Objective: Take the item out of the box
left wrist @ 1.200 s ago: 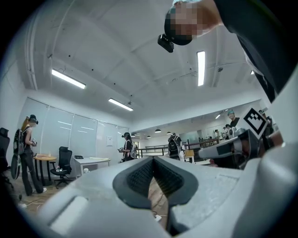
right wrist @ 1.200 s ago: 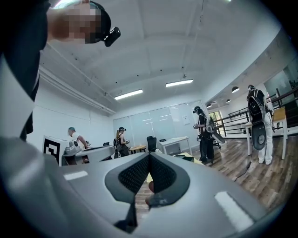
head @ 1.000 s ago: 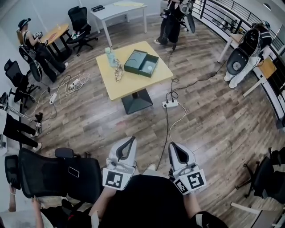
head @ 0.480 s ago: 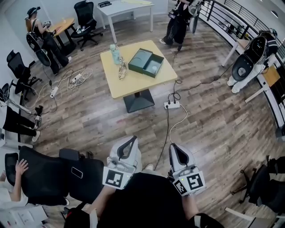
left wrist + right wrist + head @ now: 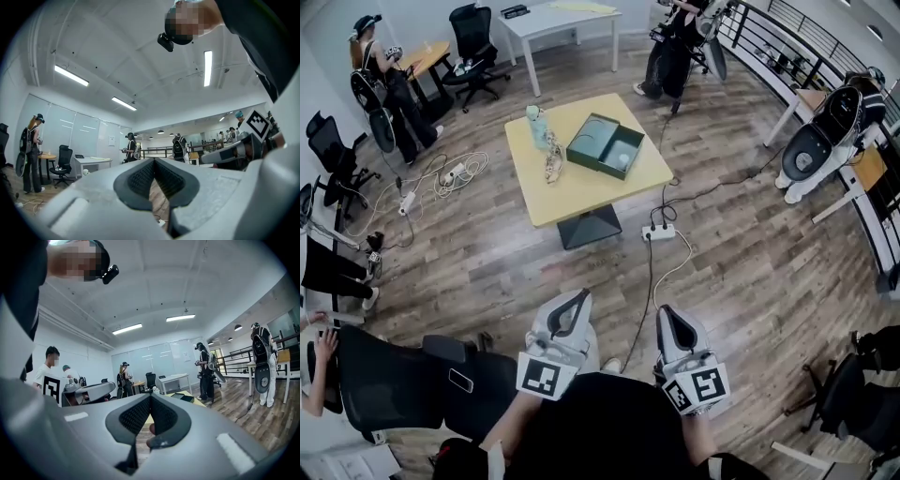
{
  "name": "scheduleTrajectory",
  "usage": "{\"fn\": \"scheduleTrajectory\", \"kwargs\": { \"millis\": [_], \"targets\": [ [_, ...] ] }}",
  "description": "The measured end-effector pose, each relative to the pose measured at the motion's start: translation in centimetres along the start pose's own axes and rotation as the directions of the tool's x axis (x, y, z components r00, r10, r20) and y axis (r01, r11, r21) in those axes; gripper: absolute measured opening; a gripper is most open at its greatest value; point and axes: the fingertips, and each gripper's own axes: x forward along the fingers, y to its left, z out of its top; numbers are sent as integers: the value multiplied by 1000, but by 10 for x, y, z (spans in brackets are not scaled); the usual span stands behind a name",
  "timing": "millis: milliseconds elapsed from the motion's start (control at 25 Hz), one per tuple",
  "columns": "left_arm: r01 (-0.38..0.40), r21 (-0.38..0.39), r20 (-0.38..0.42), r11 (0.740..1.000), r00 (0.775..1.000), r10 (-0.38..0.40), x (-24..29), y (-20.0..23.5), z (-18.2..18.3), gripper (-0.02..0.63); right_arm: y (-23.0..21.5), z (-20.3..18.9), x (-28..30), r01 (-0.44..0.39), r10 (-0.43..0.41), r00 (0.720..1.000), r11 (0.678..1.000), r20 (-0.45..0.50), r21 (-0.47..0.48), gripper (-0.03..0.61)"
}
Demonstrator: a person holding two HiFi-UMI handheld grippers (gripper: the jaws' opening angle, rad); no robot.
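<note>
A dark green box [image 5: 605, 145] lies open on the yellow table [image 5: 581, 192], far ahead of me across the wooden floor. A pale item [image 5: 617, 161] rests in its nearer half. The same box [image 5: 185, 397] shows small in the right gripper view. Both grippers are held low near my body, well short of the table. My left gripper [image 5: 579, 294] is shut and empty, its tips meeting [image 5: 153, 160]. My right gripper [image 5: 664, 310] is also shut with nothing held [image 5: 150, 396].
A pale bottle [image 5: 534, 122] and a chain-like object [image 5: 551, 159] lie on the table left of the box. A power strip [image 5: 658, 232] with cables lies on the floor between me and the table. A black office chair [image 5: 403, 380] stands at my left. People stand around the room.
Both grippers stay shut and keep their places in front of me. The view has drifted slightly, and the black chair at my left has slid lower in the view.
</note>
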Motion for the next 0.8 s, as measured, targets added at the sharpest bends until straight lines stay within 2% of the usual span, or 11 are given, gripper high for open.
{"fn": "scheduleTrajectory", "kwargs": {
  "millis": [520,800],
  "targets": [
    [37,-24,-5,999,999,-37,65,49,-10,2,-26,2,73,21,-20,999,1000,-41,23,3],
    [94,-11,6,996,996,-94,104,87,-6,2,-39,10,121,77,-76,997,997,-31,31,3]
  ]
}}
